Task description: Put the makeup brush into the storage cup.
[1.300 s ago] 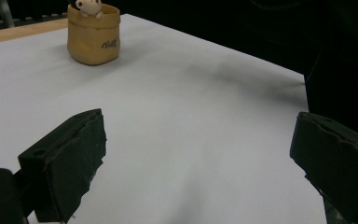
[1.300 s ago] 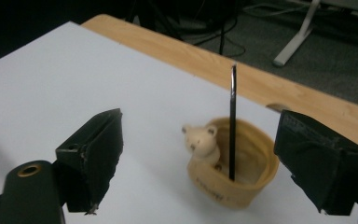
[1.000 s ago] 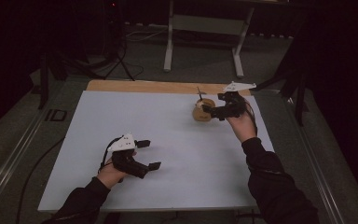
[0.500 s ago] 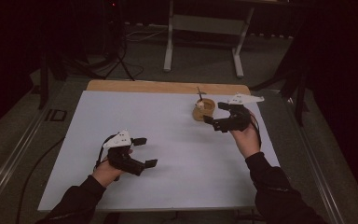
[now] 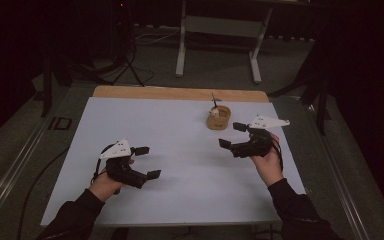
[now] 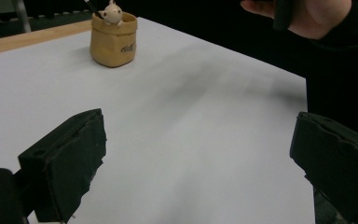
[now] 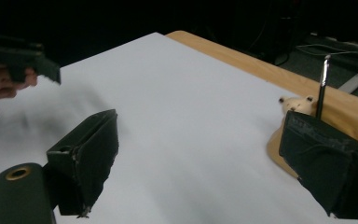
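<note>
A tan cup (image 5: pixel 218 118) with a small bear figure on its rim and a dark pen (image 5: pixel 213 99) standing in it sits at the far right of the white table top (image 5: pixel 180 145). My right gripper (image 5: pixel 230 135) hovers open just in front of it, a short way off and holding nothing. In the right gripper view the cup (image 7: pixel 277 143) is partly hidden behind the right jaw. At the near left, my left gripper (image 5: pixel 149 162) is also open and empty. From the left gripper view the cup (image 6: pixel 113 39) stands far ahead.
A wooden strip (image 5: pixel 180 93) runs along the table's far edge. Beyond it stands a metal stand (image 5: pixel 217 30) on a dark floor. Cables lie on the floor at the far left. The person's right hand (image 6: pixel 307 16) appears in the left gripper view.
My right gripper has drawn back from the cup toward the person, open and empty. The left gripper has shifted only slightly.
</note>
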A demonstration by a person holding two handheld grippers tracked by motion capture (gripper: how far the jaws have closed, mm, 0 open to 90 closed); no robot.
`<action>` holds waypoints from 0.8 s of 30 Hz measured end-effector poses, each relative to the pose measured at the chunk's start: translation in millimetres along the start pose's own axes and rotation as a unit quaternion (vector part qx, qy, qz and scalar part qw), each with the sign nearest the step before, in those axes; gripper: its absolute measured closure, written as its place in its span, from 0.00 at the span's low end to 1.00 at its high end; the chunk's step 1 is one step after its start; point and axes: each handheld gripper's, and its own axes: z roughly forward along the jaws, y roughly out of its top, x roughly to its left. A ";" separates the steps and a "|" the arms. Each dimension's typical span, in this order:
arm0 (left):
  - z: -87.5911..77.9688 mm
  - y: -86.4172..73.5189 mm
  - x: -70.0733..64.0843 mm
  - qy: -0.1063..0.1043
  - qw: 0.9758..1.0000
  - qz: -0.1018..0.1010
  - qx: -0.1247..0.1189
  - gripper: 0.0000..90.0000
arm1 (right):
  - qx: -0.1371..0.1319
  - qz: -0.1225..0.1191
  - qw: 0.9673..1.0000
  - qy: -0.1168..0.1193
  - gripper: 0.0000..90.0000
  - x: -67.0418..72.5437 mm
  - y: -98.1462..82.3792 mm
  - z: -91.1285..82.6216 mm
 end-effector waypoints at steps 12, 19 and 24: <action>-17.1 -8.1 -1.2 0.005 1.000 0.004 0.007 0.04 | 0.001 -0.019 1.000 0.019 0.13 13.9 -21.9 -17.9; -27.0 -16.6 -2.0 0.017 1.000 0.004 0.010 0.04 | 0.008 -0.025 0.999 0.039 0.14 15.8 -39.7 -28.4; -34.2 -21.8 -0.8 0.027 1.000 0.006 0.007 0.04 | 0.014 -0.029 0.998 0.050 0.14 14.5 -53.4 -34.3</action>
